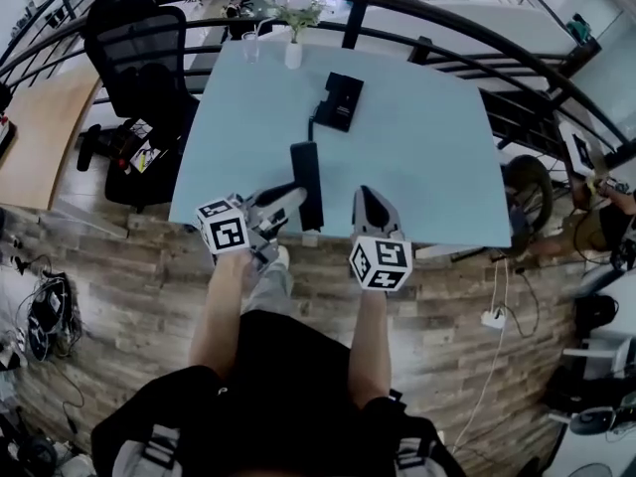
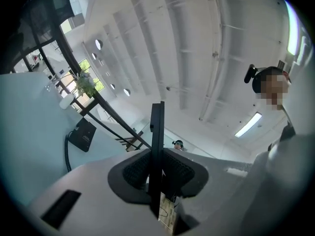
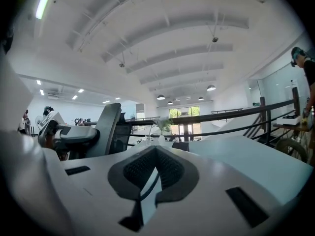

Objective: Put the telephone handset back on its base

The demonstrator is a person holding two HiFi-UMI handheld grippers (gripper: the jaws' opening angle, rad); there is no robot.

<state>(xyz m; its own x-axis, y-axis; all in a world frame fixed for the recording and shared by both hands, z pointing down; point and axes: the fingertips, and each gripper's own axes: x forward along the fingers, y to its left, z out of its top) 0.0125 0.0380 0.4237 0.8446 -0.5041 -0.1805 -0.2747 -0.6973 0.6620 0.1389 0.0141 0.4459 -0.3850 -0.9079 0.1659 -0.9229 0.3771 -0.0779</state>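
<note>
Pinching handset [image 2: 157, 127] w/ left tool [image 1: 295, 199]; near end hidden btw jaws.

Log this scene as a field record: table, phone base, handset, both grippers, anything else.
table: light blue
base: mid-table, no handset on it
handset: nearer the front edge, off the base
left gripper: fingers shut on the handset
right gripper: fingers together, holding nothing
vase: far edge of the table

The black handset [image 1: 306, 182] is a slim bar pointing away along the table [image 1: 437, 167], near its front edge, clamped in the left claw [image 1: 283, 205]. The black base [image 1: 340, 100] sits farther back, joined to it by a cord [image 1: 311, 127].
</note>
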